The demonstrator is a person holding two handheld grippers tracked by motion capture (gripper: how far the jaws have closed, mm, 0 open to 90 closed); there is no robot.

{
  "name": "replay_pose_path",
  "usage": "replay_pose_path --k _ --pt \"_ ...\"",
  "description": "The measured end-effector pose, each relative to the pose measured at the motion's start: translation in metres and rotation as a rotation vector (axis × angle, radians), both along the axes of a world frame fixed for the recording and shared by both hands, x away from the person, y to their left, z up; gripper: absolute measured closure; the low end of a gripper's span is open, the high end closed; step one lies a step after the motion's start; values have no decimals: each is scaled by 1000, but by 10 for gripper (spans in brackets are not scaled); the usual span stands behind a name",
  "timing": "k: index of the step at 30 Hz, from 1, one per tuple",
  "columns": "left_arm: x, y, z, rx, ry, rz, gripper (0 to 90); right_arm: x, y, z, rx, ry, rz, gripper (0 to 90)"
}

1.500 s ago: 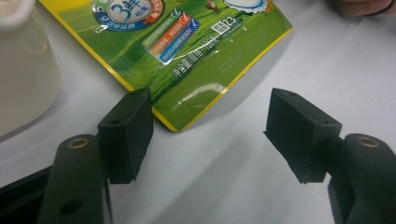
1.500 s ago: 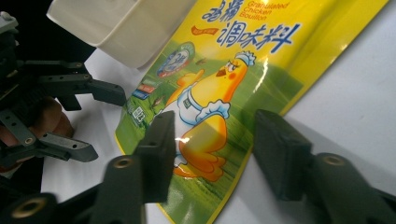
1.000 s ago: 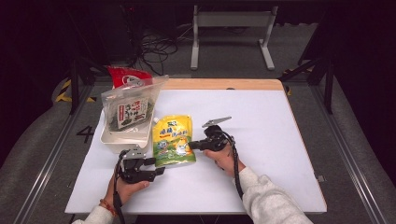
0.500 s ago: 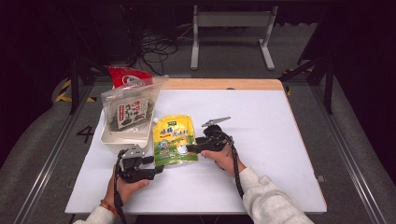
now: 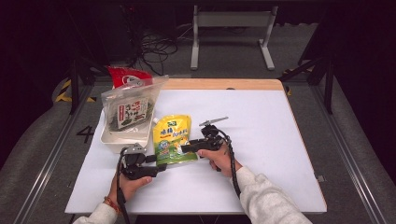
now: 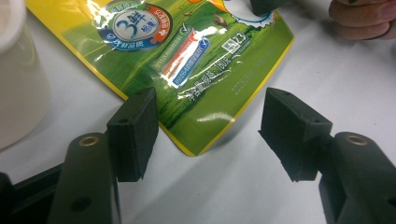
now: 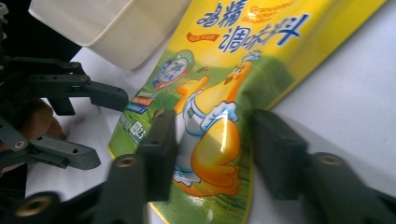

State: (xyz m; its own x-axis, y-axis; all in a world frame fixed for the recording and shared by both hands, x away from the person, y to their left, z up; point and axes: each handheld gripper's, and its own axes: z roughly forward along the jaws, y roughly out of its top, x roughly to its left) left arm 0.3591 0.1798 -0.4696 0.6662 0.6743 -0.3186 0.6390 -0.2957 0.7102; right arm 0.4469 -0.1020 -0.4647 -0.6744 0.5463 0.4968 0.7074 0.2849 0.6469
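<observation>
A yellow-green stand-up pouch (image 5: 175, 140) with a cartoon duck lies flat on the white table (image 5: 261, 140). My left gripper (image 5: 156, 163) rests at its near corner, open. In the left gripper view the pouch's corner (image 6: 196, 60) lies ahead of the gap, and the gripper (image 6: 208, 130) touches nothing. My right gripper (image 5: 184, 148) reaches in from the right. Its jaws have just been closing and straddle the pouch's lower edge (image 7: 219, 116). One pad (image 7: 159, 140) is over the print and the other beside the edge, with no clear squeeze. The left gripper (image 7: 100, 128) also stands farther off at the left of the right gripper view.
A white tub (image 5: 116, 137) stands left of the pouch, close to my left gripper, and holds a clear bag of seaweed (image 5: 128, 109). A red packet (image 5: 123, 77) lies behind it. The tub's wall (image 6: 14, 70) is close on the left gripper's left. A wooden strip (image 5: 224, 84) edges the table's far side.
The right gripper has edged slightly left, further onto the pouch. The left hand and the pouch have stayed put.
</observation>
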Motion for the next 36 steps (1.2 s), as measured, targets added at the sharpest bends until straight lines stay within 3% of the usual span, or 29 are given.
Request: replay_pose_path --k 2,4,7,8,10,13,14,19,24,30,32,36 --pt "1 2 0 13 -21 -5 374 1 -2 -1 13 13 -5 621" --pt "0 1 0 2 -11 -9 373 1 -5 -2 37 15 -3 699" --pt "-3 0 1 43 -47 -20 372 -2 -5 0 27 -30 4 760" --pt "-3 2 1 54 -54 -16 356 -4 -5 1 21 -44 7 768" --pt "-4 6 1 33 -40 -10 316 -6 -6 2 12 -64 19 781" --pt "-4 12 2 16 -51 -5 264 -9 -8 2 11 -91 20 789" --pt "-5 16 3 12 -48 7 259 -13 -9 3 3 -121 26 795" --pt "-7 25 3 -1 -46 -11 243 -19 -14 4 -7 -157 37 807" --pt "-6 17 2 11 -33 -53 223 -29 -26 10 -26 -216 51 810" --pt "-1 7 3 -20 -33 -84 171 -44 -39 13 -41 -330 83 812" --pt "2 4 3 -10 -42 -92 159 -47 -41 14 -47 -360 99 812" --pt "10 -3 3 -39 -29 -91 147 -52 -42 15 -44 -400 122 820"
